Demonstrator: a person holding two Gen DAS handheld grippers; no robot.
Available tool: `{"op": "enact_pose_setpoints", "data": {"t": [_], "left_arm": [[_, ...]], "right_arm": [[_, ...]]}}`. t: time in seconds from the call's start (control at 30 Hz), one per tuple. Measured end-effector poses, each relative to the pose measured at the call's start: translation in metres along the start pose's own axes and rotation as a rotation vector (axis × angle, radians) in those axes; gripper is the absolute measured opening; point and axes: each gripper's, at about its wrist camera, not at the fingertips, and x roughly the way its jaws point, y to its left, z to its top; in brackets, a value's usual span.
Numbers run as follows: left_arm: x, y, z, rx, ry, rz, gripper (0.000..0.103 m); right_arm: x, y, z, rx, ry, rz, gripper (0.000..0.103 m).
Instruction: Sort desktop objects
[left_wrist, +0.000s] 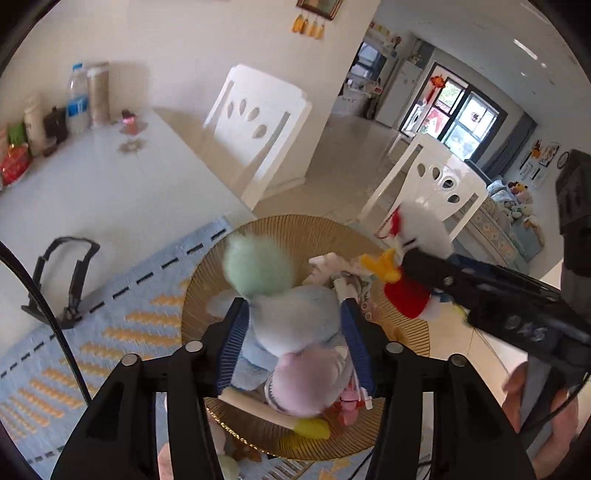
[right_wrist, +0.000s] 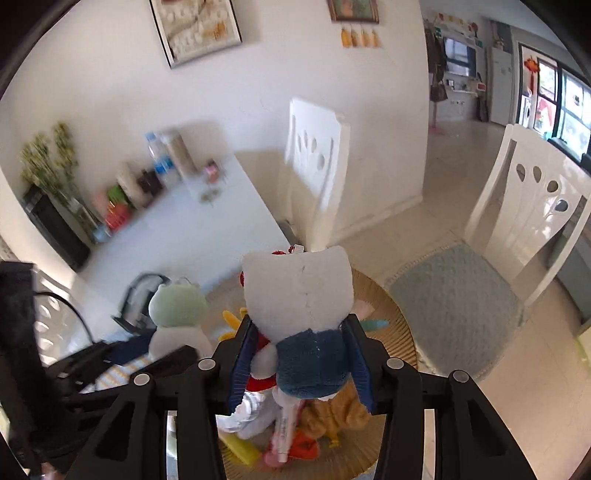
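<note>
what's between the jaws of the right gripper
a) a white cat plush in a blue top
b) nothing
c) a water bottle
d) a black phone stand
a: in the right wrist view the right gripper has its blue pads on both sides of the white cat plush, at its blue top.

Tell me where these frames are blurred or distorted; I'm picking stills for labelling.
Left wrist view: the frog toy in the left gripper is smeared, the mat streaked; fisheye bends the chairs, and the window is bright. Right wrist view: the bottles are motion-blurred, while the cat toy in the right gripper is fairly sharp; corners are vignetted black.
</note>
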Motion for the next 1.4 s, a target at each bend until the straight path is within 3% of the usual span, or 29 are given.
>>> {"op": "enact_pose_setpoints", "data": {"t": [0.13, 0.4, 0.6, 0.8, 0.93, 1.17, 1.4], "left_arm": [[-0.005, 0.016, -0.011, -0.070, 0.047, -0.019, 0.051], [-0.062, 0.046, -0.048, -0.174, -0.010, -0.024, 0.051], [-0.113, 0.079, -0.094, -0.229, -0.027, 0.076, 0.051], [-0.157, 0.148, -0.187, -0.415, 0.023, 0.218, 0.052], [-0.175, 0.186, -0.248, -0.518, 0.057, 0.338, 0.052], [-0.165, 0.214, -0.298, -0.552, 0.079, 0.453, 0.052], [-0.150, 0.220, -0.296, -0.476, 0.065, 0.528, 0.056]], "right_arm": [[-0.001, -0.007, -0.008, 0.036, 0.025, 0.028, 0.048], [-0.043, -0.004, -0.048, -0.018, 0.028, 0.088, 0.049], [-0.059, 0.028, -0.105, -0.092, 0.117, 0.157, 0.050], [-0.038, 0.076, -0.184, -0.206, 0.284, 0.204, 0.051], [-0.014, 0.104, -0.224, -0.259, 0.334, 0.200, 0.051], [0.017, 0.134, -0.241, -0.298, 0.266, 0.130, 0.051], [0.033, 0.141, -0.247, -0.318, 0.213, 0.051, 0.051]]}}
